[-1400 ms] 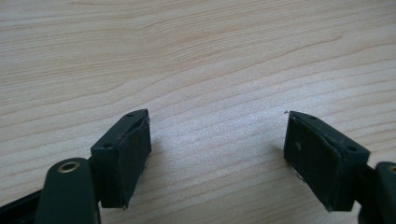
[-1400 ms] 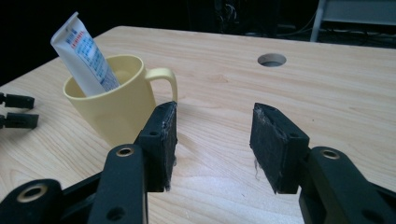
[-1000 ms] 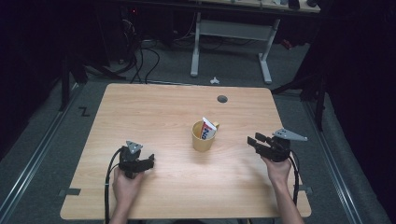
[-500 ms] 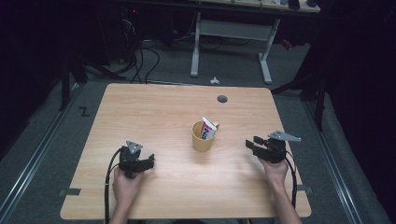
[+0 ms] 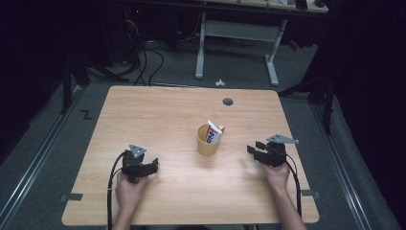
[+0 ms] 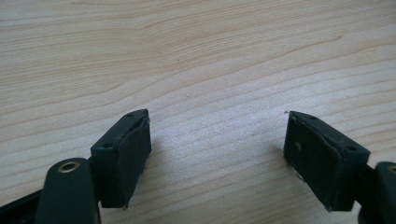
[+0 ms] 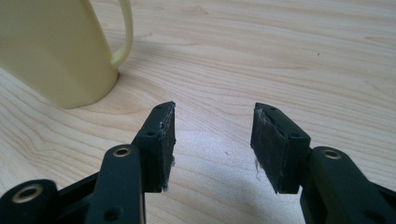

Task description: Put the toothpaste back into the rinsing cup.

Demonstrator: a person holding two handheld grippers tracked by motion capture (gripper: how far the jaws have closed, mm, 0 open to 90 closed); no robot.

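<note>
Pale wooden worktop (image 5: 158, 115) carried a stiff, light-looking yellow mug (image 5: 207, 142) holding a toothpaste tube (image 5: 212, 132); its handle seemed the likeliest hold. Left tongs (image 5: 154, 166) and right tongs (image 5: 253, 150) both gaped empty.

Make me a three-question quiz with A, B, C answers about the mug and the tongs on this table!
1. Where does the mug stand on the table?
A. Near the middle, between the two tongs
B. At the far left corner
C. On the floor

2. What colour is the mug?
A. Red
B. Yellow
C. Black

3. How do the right tongs stand?
A. Shut on the mug's handle
B. Shut on the tube
C. Open, with nothing between them

Answers:
1. A: the high view shows it mid-table, with the left tongs on one side and the right tongs on the other.
2. B: it is pale yellow in both views, with a tube sticking out of it.
3. C: the right gripper view shows a gap with bare wood between the pads.
</note>
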